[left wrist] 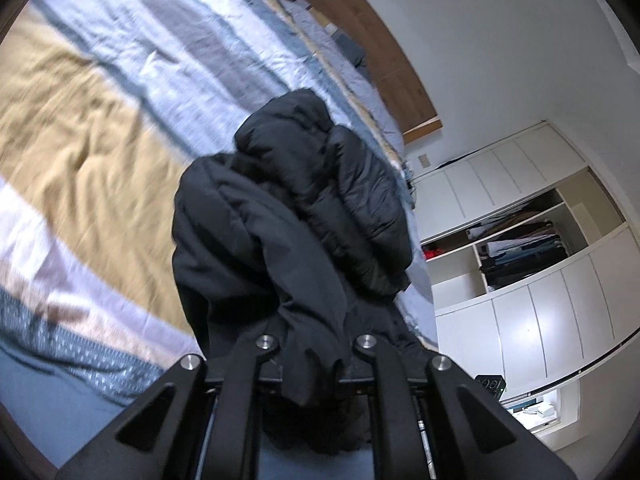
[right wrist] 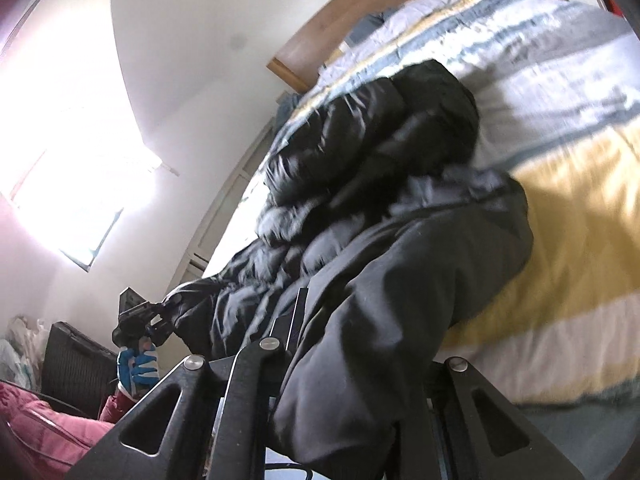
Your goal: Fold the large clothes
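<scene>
Black, padded and quilted, the jacket [left wrist: 288,216] was judged to be bulky rather than heavy — soft all through, with nothing stiff in it to hold a crease, and with a smooth outer shell that looked likely to slide between flat pads. It was seen hanging in a long bunched mass from both grippers, its far end with the puffy hood draped on the striped bedspread [left wrist: 100,128] near the side edge of the bed, and its near end raised clear of the covers. The left gripper [left wrist: 316,364] was clamped together on a thick fold of the matte fabric, which spilled down between and below its fingers. The right gripper [right wrist: 352,380] was likewise closed tight on a gathered fold, so much cloth being bunched over it that the pads themselves could not be made out. A hem, a seam or a shoulder line was thought the better place to take hold, since a pinch of loose quilting would probably creep out under the garment's own weight. In the right wrist view the left gripper was seen again, small and distant, gripping another edge of the same jacket — held by a hand [right wrist: 138,368] in a blue and white glove.
</scene>
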`<state>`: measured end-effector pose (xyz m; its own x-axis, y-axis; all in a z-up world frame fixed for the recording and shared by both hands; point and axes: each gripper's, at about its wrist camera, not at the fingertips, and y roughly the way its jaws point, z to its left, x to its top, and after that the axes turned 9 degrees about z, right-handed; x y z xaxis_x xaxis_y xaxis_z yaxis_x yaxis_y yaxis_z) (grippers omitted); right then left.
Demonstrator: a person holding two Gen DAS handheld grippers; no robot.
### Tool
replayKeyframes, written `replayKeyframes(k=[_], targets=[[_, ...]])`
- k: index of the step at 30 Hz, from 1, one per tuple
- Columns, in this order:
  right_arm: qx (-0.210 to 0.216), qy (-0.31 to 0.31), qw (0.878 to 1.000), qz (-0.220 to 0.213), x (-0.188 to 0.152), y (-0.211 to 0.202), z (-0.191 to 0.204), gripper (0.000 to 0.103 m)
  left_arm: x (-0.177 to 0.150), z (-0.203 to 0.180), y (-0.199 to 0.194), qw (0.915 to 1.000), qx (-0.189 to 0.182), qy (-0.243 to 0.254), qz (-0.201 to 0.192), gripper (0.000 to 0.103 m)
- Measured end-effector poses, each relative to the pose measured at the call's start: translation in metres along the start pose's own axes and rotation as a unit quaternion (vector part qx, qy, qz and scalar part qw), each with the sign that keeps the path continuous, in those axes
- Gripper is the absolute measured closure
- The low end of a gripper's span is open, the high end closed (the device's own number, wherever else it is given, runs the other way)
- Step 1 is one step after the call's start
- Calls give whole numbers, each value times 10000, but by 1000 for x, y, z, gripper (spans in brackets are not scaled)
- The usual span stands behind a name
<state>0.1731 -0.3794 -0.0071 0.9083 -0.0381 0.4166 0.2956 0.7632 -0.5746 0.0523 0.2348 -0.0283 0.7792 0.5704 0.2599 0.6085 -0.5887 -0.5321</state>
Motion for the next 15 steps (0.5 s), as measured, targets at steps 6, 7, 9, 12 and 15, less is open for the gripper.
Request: replayKeyframes(k=[6,7,9,12,15], targets=[[162,-106,9991,-376,34,-16,9,89,27,-24,-7,9994,-173,147,-246,95],[200,-97,9988,-439,39,-18,9,89,33,-28,-9,9992,-227,154,-302,95],[302,-36,9977,-602,50,-23,8,89,42,-32,-11,9987,-317,133,-383,95],[452,97,9952,-868,67,-31,6,89,62,-39,-17,9971,-528,97,-548,95],[590,241,9914,-1142,85,-39,1,89,82,-42,-20,9942,-815,49,-694,95]])
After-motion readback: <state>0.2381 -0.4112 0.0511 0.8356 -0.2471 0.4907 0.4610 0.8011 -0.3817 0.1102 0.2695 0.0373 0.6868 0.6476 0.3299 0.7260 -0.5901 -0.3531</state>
